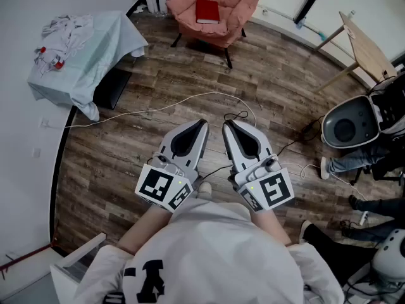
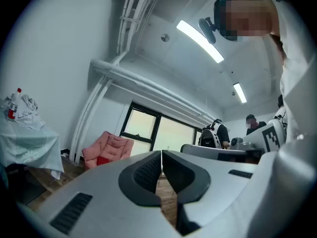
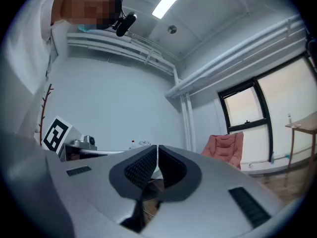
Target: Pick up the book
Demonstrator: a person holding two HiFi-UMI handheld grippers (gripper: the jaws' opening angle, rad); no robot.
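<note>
Presently we hold the left gripper [image 1: 203,123] and right gripper [image 1: 226,125] level, jaws closed on nothing; the red book [image 1: 207,11] lies on the pink armchair [image 1: 233,5], well apart.

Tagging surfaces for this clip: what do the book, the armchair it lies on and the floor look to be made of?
Book: red matte cover, probably cloth or card, but it is too small to tell which.
Armchair: pink padded fabric, shown by the soft, tufted cushions with folds.
Floor: wood-look planks with visible grain and seams. Whether it is real wood or laminate stays open.
</note>
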